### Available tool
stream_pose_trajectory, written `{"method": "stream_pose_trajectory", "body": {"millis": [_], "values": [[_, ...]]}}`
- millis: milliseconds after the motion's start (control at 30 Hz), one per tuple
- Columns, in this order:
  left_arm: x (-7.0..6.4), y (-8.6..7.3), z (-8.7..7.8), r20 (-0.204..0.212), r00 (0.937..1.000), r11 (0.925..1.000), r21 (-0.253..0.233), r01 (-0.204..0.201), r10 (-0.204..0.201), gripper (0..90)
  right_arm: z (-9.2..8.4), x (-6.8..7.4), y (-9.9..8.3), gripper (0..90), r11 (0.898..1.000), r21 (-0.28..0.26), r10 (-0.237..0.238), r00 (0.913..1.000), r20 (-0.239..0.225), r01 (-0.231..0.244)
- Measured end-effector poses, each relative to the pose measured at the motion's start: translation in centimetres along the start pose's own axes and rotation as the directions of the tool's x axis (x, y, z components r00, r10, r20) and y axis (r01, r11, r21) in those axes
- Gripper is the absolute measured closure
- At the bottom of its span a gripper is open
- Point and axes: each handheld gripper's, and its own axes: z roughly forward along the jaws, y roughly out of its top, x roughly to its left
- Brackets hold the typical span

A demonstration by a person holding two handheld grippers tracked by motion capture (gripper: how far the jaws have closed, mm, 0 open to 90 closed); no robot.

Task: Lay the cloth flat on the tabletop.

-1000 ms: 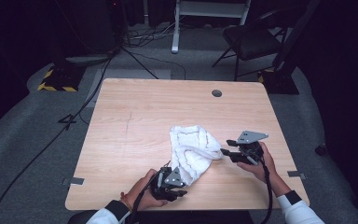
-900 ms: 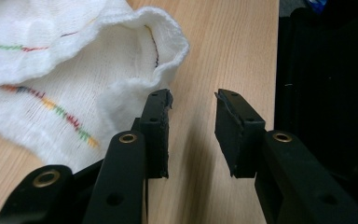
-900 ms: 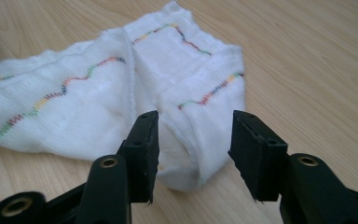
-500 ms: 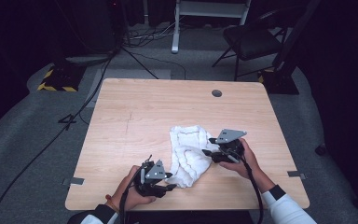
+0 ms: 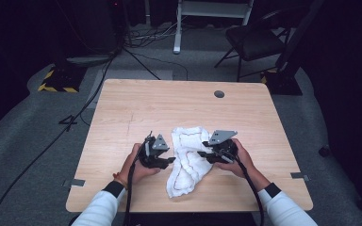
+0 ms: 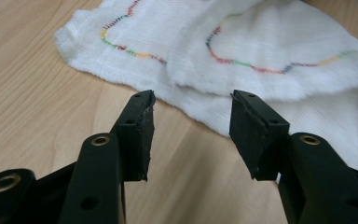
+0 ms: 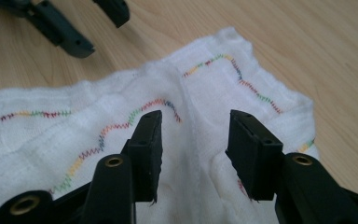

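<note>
A white cloth (image 5: 187, 155) with multicoloured wavy stitching is seen crumpled and partly doubled over at 6 o'clock on the table (image 5: 136, 103), so folding is judged barely begun. The left gripper (image 6: 191, 133), lately widened, and the right gripper (image 7: 193, 149), lately narrowed, are held half open on nothing. No writing can be read.

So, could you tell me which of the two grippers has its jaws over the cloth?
The right gripper: its open jaws hang above the white cloth. The left gripper points at bare table beside the cloth's edge.
</note>
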Motion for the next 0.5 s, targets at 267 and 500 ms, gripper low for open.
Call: {"method": "stream_pose_trajectory", "body": {"millis": [267,500], "values": [[0.4,1.3,3.1,0.011,0.9999,0.9987,0.05,-0.009,0.008,51.5,0.2,-0.3,-1.2,80.2,0.998,0.052,-0.015,0.9994,-0.031,0.017],[0.5,1.2,2.9,0.026,0.9996,0.9996,0.027,0.004,-0.005,51.2,-2.0,-0.6,-2.2,88.0,0.999,0.023,-0.023,0.9984,-0.052,0.024]]}}
